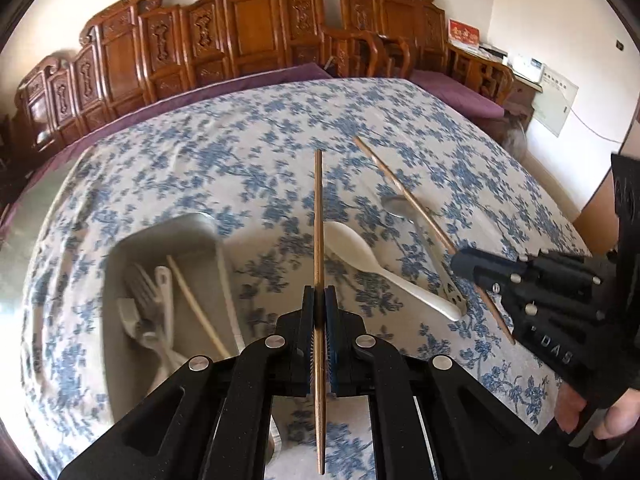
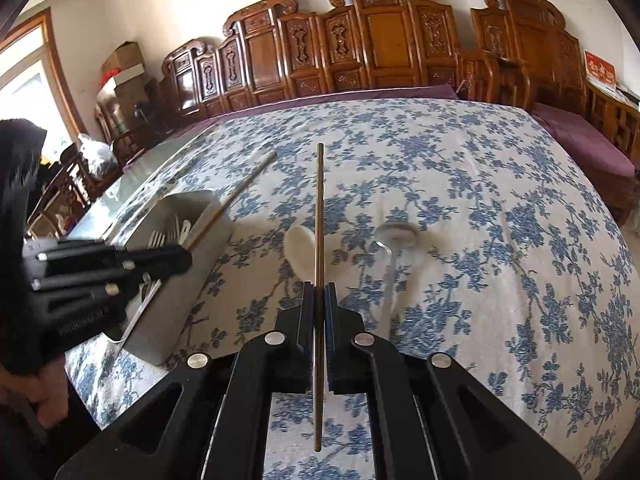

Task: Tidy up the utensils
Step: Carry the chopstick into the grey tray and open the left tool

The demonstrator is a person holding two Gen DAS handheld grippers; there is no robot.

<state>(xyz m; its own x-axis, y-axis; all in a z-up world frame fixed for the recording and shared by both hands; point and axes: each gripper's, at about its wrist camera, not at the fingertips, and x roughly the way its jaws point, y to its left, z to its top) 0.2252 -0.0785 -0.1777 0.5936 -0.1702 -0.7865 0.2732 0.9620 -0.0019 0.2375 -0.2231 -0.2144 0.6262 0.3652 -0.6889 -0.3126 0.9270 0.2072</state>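
My left gripper [image 1: 319, 294] is shut on a brown wooden chopstick [image 1: 318, 208] that points forward above the table. My right gripper [image 2: 319, 290] is shut on a second brown chopstick [image 2: 319, 200]; it shows in the left wrist view [image 1: 404, 196] held low over the table. A grey utensil tray [image 1: 120, 264] at the left holds forks, a white spoon and a pale chopstick. A white ceramic spoon [image 1: 376, 268] and a metal spoon [image 1: 424, 240] lie on the cloth between the grippers. The left gripper [image 2: 176, 258] hovers over the tray [image 2: 192, 264] in the right wrist view.
The table wears a blue-flowered white cloth [image 2: 480, 240]. Carved wooden benches with purple cushions [image 2: 360, 48] line the far side. A bare glass strip [image 2: 132, 184] runs along the table's left edge beside the tray.
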